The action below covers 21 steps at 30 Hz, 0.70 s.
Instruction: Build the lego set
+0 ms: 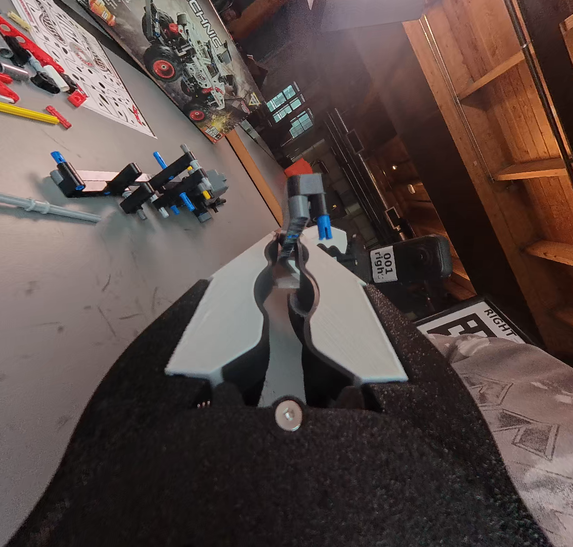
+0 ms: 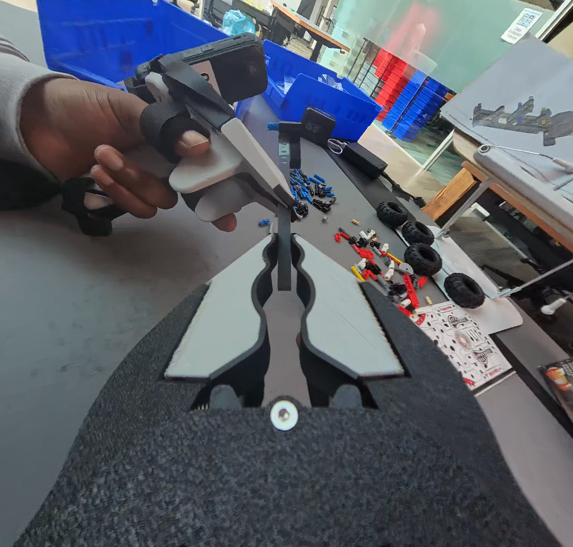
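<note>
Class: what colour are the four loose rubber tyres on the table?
Black tyres, clearest in the right wrist view.

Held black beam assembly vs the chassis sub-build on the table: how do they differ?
The held black beam assembly is aloft, clamped by both the left tool and right tool; the chassis sub-build lies untouched on the grey table. The held one is smaller. Both carry blue pins.

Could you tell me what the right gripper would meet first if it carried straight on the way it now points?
Probably the left gripper: the right gripper, shut on the long black lego beam, points at its tips, which hold the same beam just ahead. Depth is unclear.
</note>
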{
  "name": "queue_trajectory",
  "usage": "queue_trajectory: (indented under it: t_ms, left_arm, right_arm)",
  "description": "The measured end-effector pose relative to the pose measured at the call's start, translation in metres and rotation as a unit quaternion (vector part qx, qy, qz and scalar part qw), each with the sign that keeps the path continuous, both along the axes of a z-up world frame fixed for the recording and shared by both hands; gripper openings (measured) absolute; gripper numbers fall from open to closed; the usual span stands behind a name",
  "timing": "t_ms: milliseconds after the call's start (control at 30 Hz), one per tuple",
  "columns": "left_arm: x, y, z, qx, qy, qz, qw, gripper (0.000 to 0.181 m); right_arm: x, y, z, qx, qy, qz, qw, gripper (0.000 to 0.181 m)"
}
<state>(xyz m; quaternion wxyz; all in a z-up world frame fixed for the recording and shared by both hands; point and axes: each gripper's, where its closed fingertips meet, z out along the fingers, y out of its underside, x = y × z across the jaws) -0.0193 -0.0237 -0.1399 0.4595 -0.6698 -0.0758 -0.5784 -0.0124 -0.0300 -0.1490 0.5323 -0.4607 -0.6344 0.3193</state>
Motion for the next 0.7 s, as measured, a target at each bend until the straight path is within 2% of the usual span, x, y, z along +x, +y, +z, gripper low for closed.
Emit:
queue_trajectory:
  t_ms: [200,300,367,467,533,633,700]
  left_arm:
    - [-0.001,-0.008,0.015,0.056,0.057,-0.025,0.997,0.028]
    - [-0.008,-0.01,0.013,0.086,0.146,-0.02,0.985,0.036]
    - [-0.014,-0.01,0.006,0.108,0.241,-0.006,0.964,0.04]
    - [-0.015,-0.014,-0.006,0.145,0.376,-0.009,0.915,0.049]
    - [-0.008,-0.022,-0.014,0.159,0.415,-0.037,0.895,0.057]
    - [0.004,-0.033,-0.028,0.162,0.435,-0.09,0.881,0.058]
    - [0.008,-0.039,-0.04,0.162,0.463,-0.119,0.863,0.054]
  right_arm:
    - [0.022,0.003,0.006,-0.112,0.009,0.046,0.993,0.007]
    - [0.033,0.006,0.005,-0.134,0.001,0.062,0.989,0.007]
    - [0.039,0.004,0.004,-0.14,-0.008,0.076,0.987,0.007]
    - [0.045,-0.003,-0.008,-0.14,-0.046,0.101,0.984,0.007]
    - [0.048,-0.01,-0.018,-0.146,-0.073,0.119,0.979,0.007]
    - [0.051,-0.023,-0.034,-0.153,-0.112,0.148,0.971,0.008]
    - [0.052,-0.028,-0.041,-0.153,-0.127,0.158,0.967,0.008]
